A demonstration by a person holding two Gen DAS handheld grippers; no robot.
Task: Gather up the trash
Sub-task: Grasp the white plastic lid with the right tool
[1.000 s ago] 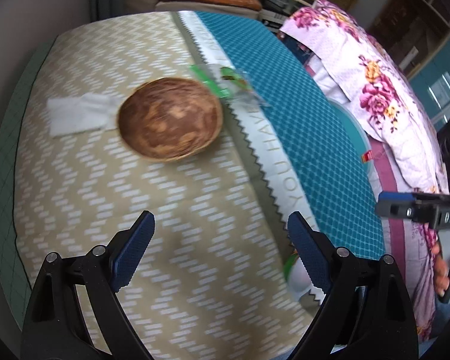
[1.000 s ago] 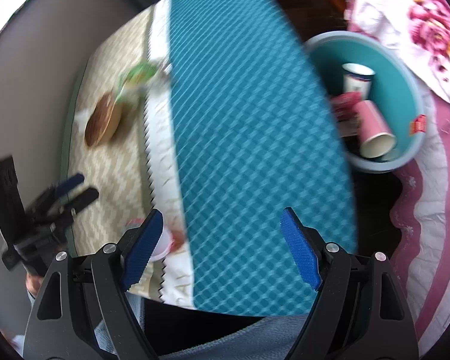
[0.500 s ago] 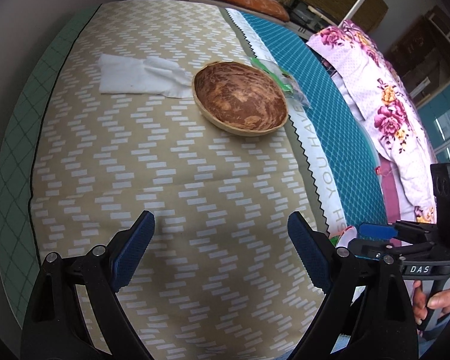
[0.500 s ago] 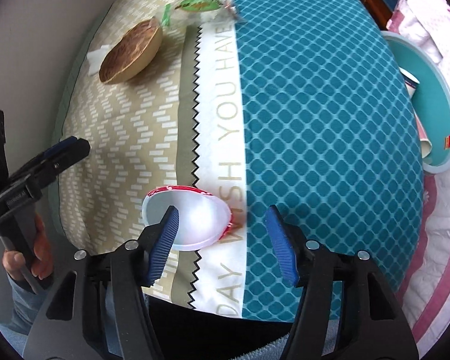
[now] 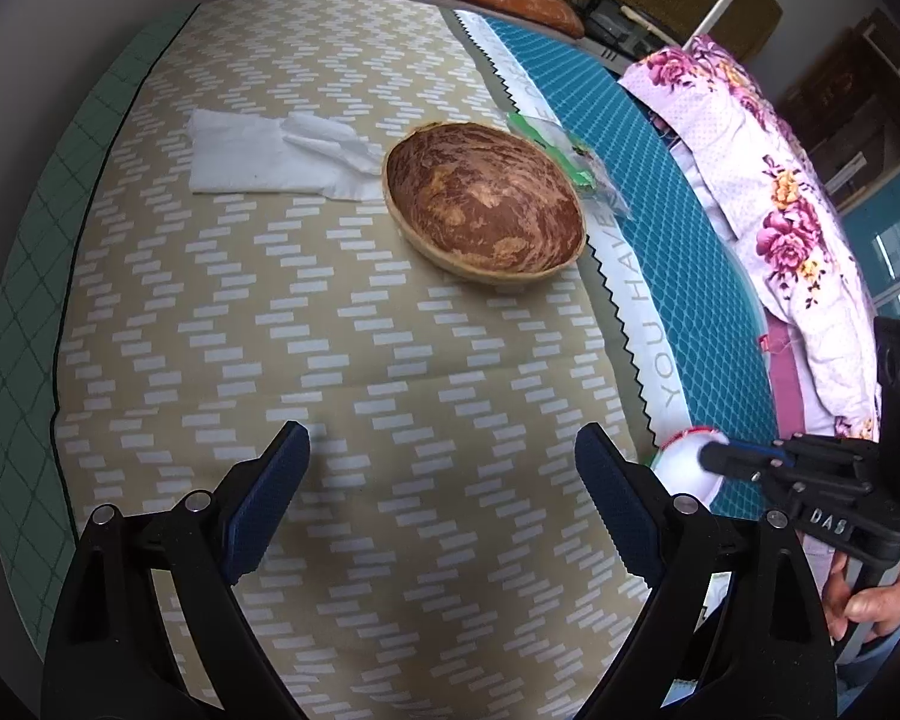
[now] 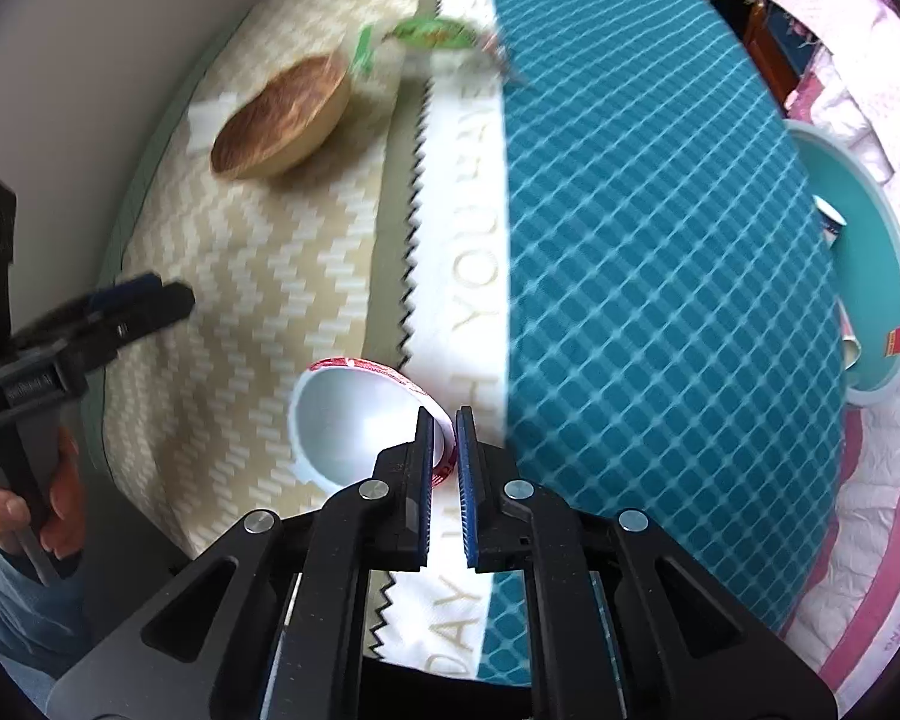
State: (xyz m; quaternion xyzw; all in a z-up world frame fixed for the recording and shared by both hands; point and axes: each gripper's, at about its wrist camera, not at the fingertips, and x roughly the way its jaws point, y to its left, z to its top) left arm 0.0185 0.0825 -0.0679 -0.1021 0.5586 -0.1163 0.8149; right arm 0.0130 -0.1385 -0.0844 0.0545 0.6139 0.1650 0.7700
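A white paper cup with a red rim (image 6: 354,420) lies on its side near the table's front edge. My right gripper (image 6: 444,426) is shut on the cup's rim; it also shows in the left wrist view (image 5: 744,459) against the cup (image 5: 684,468). My left gripper (image 5: 444,480) is open and empty above the beige cloth. A white tissue (image 5: 270,153) lies left of a brown wooden bowl (image 5: 483,201). A green plastic wrapper (image 6: 432,36) lies behind the bowl, also in the left wrist view (image 5: 561,150).
A teal basin (image 6: 870,264) with paper cups in it stands on the floor to the right of the table. A floral cloth (image 5: 768,204) hangs beyond the teal side of the tablecloth (image 6: 642,240). Cushions and clutter lie at the far end.
My right gripper swung from over the teal cloth to the paper cup and closed on its rim. My left gripper moved back and left, staying open.
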